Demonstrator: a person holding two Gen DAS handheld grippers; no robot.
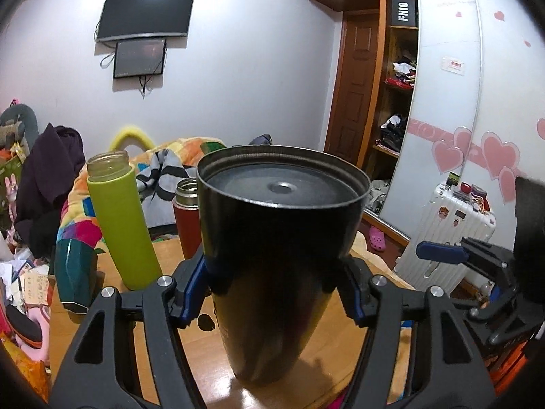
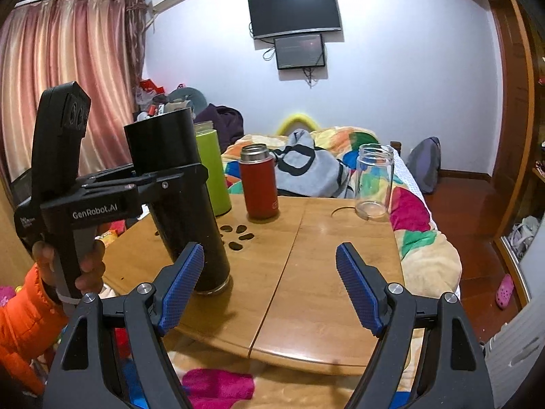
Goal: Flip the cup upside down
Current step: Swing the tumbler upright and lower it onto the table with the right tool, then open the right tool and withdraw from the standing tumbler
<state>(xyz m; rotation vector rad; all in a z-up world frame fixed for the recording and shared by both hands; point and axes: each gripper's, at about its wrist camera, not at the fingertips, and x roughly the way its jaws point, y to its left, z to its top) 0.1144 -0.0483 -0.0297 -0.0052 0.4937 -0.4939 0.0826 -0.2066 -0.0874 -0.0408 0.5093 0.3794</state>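
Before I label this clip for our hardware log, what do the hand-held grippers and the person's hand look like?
Both are black plastic linkage frames with silver pivot bolts and blue textured pads. The left hand-held gripper carries white "GenRobot.AI" lettering on its side. The hand gripping it emerges from an orange puffy sleeve.

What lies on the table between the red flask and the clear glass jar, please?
Nothing stands between the red flask and the clear glass jar: only bare wooden table with its centre seam, seen in the right wrist view.
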